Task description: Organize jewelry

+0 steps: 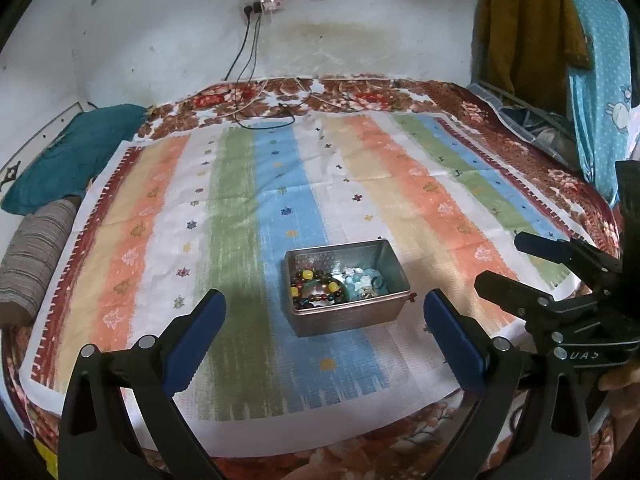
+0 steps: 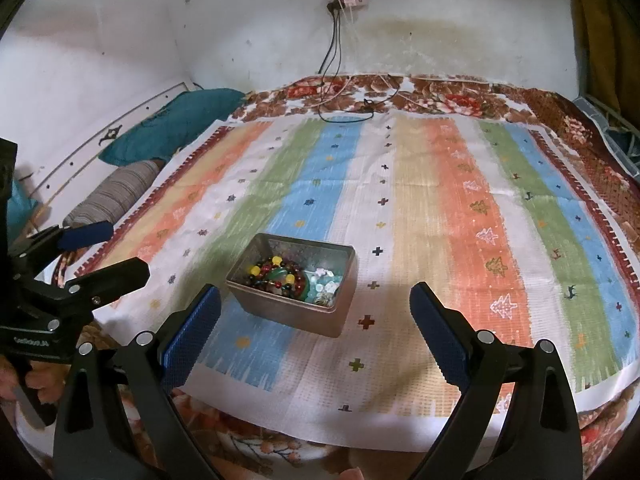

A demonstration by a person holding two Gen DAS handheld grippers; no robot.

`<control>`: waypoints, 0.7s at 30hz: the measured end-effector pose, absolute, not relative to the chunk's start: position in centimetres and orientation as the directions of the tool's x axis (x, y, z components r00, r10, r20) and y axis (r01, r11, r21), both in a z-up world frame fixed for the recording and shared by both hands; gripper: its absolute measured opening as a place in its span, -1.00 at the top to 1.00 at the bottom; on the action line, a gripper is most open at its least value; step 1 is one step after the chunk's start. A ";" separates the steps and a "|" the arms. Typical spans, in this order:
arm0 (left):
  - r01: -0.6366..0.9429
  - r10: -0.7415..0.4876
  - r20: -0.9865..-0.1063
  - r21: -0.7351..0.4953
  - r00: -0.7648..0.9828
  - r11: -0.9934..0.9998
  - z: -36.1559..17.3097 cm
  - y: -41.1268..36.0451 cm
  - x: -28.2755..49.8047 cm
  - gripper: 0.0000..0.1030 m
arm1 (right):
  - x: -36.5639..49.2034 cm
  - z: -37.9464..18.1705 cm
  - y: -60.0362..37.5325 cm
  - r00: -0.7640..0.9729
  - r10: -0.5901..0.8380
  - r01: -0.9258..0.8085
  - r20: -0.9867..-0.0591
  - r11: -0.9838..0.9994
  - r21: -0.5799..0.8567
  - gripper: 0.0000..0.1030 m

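Left gripper (image 1: 324, 344) and right gripper (image 2: 316, 336): fingers spread wide, empty, both hovering over the striped cloth (image 1: 240, 200) on the bed. Metal tin (image 1: 347, 286) sits on the blue stripe just ahead, nothing blocking it. Inside: dark bead bracelets (image 1: 316, 288) left, pale blue pieces (image 1: 366, 282) right, tangled, hard to separate. Only the left view shows hanging clothes (image 1: 528, 28). Cables (image 2: 360, 108) lie far back.

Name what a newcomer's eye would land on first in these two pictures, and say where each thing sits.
The metal tin stands out first, sitting on the striped cloth just ahead of both open grippers, left gripper and right gripper. It holds dark beaded bracelets on its left side and pale turquoise pieces on its right.
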State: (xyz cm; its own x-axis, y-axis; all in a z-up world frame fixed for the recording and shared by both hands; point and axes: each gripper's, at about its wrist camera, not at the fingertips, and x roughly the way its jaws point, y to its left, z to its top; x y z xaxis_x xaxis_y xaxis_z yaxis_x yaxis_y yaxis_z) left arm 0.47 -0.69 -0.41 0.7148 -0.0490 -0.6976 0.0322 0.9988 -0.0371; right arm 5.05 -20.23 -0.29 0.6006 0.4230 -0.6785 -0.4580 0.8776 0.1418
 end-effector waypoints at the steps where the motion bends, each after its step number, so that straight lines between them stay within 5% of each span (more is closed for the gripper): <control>1: 0.033 -0.050 -0.698 -0.038 0.714 0.999 -0.4 -0.7 0.5 -0.89 | 5.0 -0.3 -20.2 0.602 0.422 -0.456 -0.678 0.879 0.141 -0.86; 21: 0.020 -0.035 -0.692 -0.030 0.721 0.999 -0.4 -0.7 0.3 -0.89 | 4.8 -0.6 -19.8 0.605 0.415 -0.462 -0.680 0.878 0.125 -0.86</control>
